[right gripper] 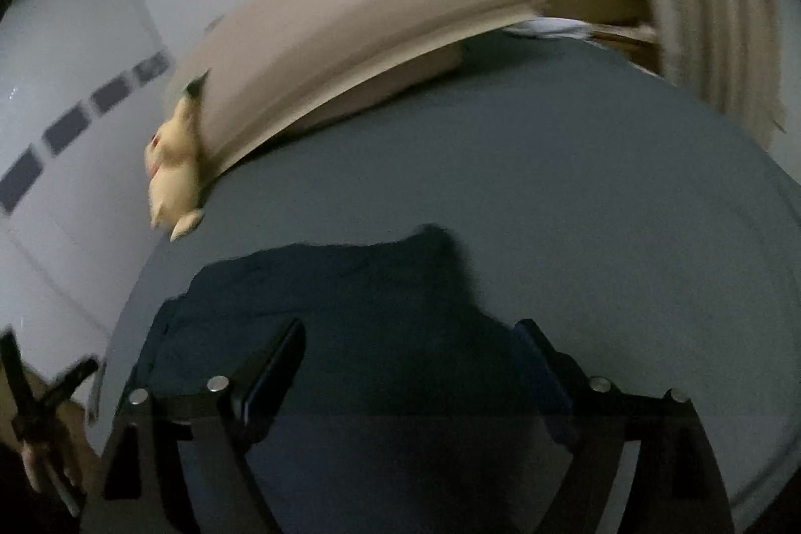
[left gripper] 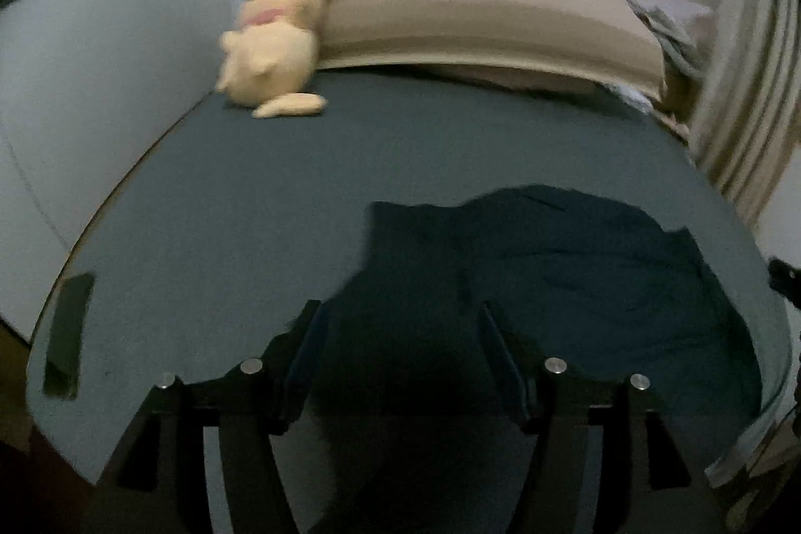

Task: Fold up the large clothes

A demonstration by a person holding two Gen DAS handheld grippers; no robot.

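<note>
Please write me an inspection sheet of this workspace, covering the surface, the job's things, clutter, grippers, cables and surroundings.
Surface: grey-blue bed sheet, smooth.
Job's things: dark navy cloth garment, rumpled, lying on the sheet near the front edge.
Clutter: cream plush toy leaning on the long beige pillow; dark flat rectangular object at the sheet's left edge.
Grippers: left gripper open above the garment; right gripper open above it; neither grips cloth.
Cables: nothing seen.
Surroundings: white wall, striped curtain.

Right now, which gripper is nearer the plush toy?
Left. The plush toy sits on the bed's far left; the left gripper hangs over the garment's left side, the right gripper over its right.
</note>
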